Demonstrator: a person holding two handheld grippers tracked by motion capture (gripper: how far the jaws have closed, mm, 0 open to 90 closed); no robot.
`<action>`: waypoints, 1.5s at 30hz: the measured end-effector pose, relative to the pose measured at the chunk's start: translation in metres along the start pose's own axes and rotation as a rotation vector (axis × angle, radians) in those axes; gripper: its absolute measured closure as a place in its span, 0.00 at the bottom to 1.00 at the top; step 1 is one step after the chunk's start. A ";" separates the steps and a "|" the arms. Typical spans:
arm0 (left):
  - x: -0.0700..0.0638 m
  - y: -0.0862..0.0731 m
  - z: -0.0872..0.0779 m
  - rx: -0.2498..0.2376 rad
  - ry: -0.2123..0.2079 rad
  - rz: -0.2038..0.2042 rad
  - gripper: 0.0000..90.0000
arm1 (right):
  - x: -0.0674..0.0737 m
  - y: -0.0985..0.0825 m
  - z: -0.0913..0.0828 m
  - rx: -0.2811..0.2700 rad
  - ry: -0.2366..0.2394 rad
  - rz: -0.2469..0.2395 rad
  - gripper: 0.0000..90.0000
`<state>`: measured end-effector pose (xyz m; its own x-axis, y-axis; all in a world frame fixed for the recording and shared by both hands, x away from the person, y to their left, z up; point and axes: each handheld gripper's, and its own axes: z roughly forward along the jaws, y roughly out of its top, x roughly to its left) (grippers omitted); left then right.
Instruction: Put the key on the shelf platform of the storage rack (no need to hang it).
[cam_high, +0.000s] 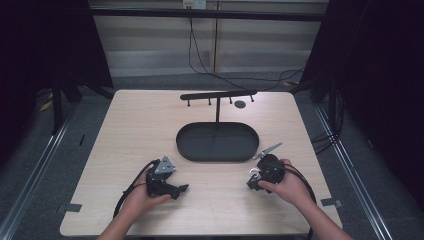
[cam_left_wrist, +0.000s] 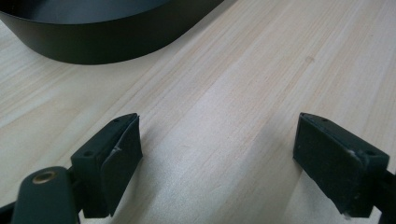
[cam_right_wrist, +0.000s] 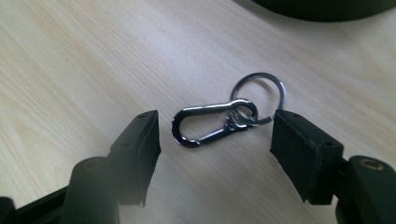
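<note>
A silver carabiner clip (cam_right_wrist: 210, 125) with a key ring (cam_right_wrist: 258, 95) lies flat on the wooden table, between the open jaws of my right gripper (cam_right_wrist: 215, 142); neither pad touches it. From above, the clip (cam_high: 254, 173) glints just left of the right gripper (cam_high: 256, 181). My left gripper (cam_left_wrist: 217, 154) stands open over bare wood, nothing between its jaws; in the high view the left gripper (cam_high: 181, 190) sits at the table's front left, pointing right. A black oval tray (cam_high: 218, 142) lies at the table's middle, and its wall (cam_left_wrist: 102, 42) rises beyond the left jaws.
A black T-shaped stand (cam_high: 218, 95) with small pegs under its crossbar rises from the tray's far side. A small dark disc (cam_high: 240, 104) lies near the back edge. Cables (cam_high: 210, 65) trail on the floor behind the table. Bare wood lies between the two grippers.
</note>
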<state>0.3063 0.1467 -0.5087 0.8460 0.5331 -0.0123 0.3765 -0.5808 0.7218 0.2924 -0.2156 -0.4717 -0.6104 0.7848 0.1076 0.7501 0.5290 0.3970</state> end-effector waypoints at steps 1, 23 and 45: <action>0.000 0.000 0.000 0.000 0.000 0.000 0.17 | 0.000 0.000 0.000 0.000 0.000 0.000 0.36; 0.000 0.000 0.000 -0.001 0.001 0.001 0.17 | 0.005 0.018 0.008 0.105 -0.046 -0.030 0.76; 0.000 0.000 0.000 -0.001 0.001 0.001 0.17 | 0.007 0.034 -0.011 0.148 -0.011 -0.050 0.76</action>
<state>0.3064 0.1468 -0.5087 0.8460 0.5331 -0.0111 0.3753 -0.5804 0.7227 0.3111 -0.1960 -0.4472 -0.6454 0.7595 0.0812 0.7489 0.6083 0.2628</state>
